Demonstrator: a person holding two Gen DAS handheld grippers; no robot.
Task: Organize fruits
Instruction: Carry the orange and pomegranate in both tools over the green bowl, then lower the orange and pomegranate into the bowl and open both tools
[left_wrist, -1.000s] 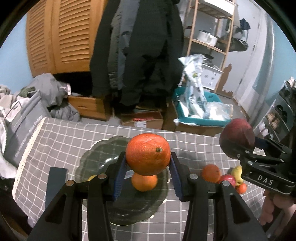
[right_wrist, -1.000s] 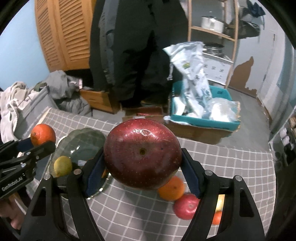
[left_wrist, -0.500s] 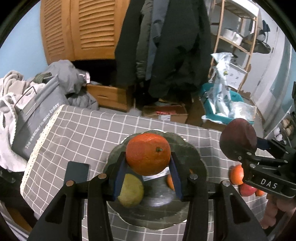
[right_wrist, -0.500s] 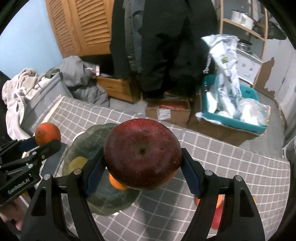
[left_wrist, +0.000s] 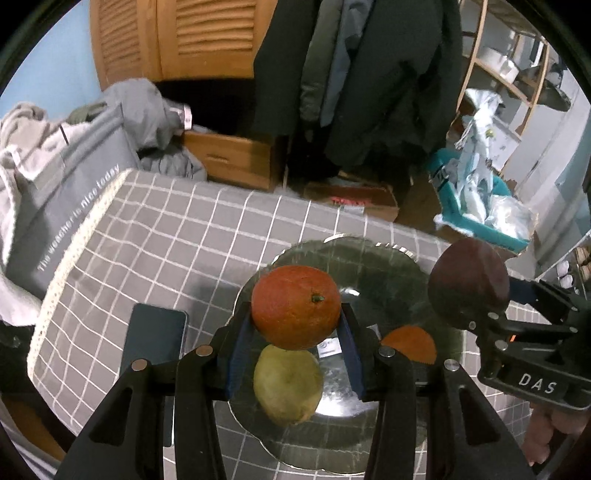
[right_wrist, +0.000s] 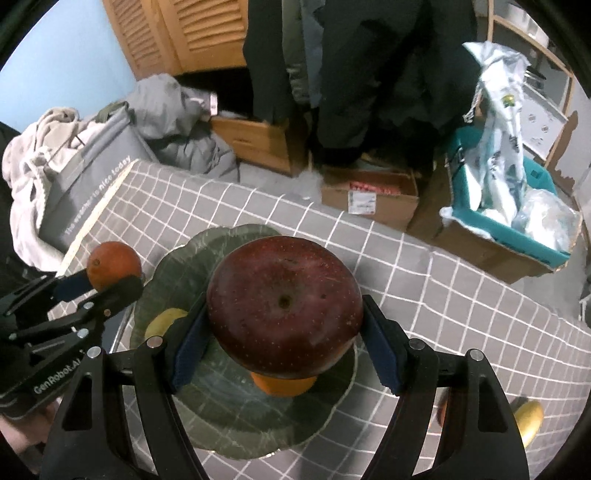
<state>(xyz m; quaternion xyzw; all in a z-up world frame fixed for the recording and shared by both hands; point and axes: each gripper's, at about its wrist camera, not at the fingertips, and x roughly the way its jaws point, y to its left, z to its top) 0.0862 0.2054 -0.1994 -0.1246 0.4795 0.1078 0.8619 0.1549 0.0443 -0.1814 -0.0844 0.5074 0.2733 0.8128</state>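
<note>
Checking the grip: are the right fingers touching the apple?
Touching. The right wrist view shows both blue fingers pressed against the apple's sides, holding it above the plate.

Left tongs (left_wrist: 295, 347) and right tongs (right_wrist: 284, 343) each clamp something, held level, side by side.

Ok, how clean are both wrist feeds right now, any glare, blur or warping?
Left wrist: glare patches on the plate under the orange; background shelves slightly smeared. Right wrist: apple sharp with soft highlights; room edges bent by fisheye and vignetted black in both views.
</note>
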